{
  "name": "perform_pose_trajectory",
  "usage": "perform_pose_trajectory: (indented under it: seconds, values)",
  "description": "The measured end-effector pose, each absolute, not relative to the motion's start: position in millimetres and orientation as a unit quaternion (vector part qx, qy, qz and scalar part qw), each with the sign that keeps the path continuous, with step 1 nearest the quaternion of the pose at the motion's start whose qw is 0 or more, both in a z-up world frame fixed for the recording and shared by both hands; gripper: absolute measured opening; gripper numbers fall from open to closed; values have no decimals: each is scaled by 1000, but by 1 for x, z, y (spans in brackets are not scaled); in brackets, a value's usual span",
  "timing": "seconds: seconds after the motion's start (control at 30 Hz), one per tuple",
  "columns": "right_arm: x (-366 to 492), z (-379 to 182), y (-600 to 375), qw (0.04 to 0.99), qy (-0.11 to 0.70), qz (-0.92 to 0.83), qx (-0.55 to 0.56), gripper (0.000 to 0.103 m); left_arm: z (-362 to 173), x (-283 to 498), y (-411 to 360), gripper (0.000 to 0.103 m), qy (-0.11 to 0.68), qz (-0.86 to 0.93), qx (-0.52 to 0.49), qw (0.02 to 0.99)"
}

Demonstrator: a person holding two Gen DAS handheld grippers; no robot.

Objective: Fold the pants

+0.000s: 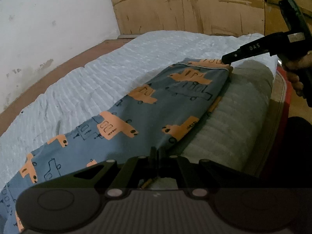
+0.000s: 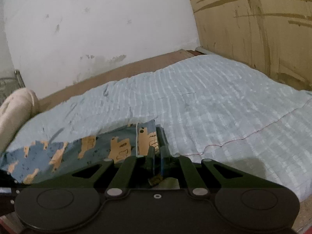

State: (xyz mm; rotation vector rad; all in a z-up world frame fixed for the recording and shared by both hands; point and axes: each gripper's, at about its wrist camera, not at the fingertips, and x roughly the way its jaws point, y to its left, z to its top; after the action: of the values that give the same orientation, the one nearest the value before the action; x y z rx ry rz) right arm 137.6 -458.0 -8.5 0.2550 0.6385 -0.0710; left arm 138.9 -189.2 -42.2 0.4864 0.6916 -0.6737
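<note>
The pants point(image 1: 156, 105) are blue-grey with orange truck prints and lie stretched over a pale blue quilted cover point(image 1: 109, 74). My left gripper point(image 1: 155, 152) is shut on the near edge of the pants. My right gripper point(image 1: 227, 59) shows in the left wrist view at the far corner, shut on the orange hem. In the right wrist view the right gripper point(image 2: 159, 146) pinches the pants point(image 2: 97, 148) between its blue-padded fingers point(image 2: 162, 136), lifting the fabric off the cover point(image 2: 214, 101).
A white wall point(image 2: 97, 23) and a brown ledge point(image 2: 109, 74) run behind the cover. Cardboard panels point(image 1: 195, 5) stand at the far right. A pale rolled cushion point(image 2: 15, 109) lies at the left. A red edge point(image 1: 282, 105) borders the surface.
</note>
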Motion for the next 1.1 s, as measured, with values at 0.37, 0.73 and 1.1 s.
perform_pose_trajectory:
  seconds: [0.37, 0.73, 1.1]
  values:
    - [139, -15, -450, 941, 328, -53, 67, 15, -37, 145, -177, 49, 330, -328, 187, 866]
    - [210, -20, -416, 937, 347, -31, -3, 75, 0, 153, -143, 96, 293, -227, 124, 921]
    - [216, -36, -424, 929, 353, -111, 12, 89, 20, 159, -41, 102, 279, -85, 99, 952]
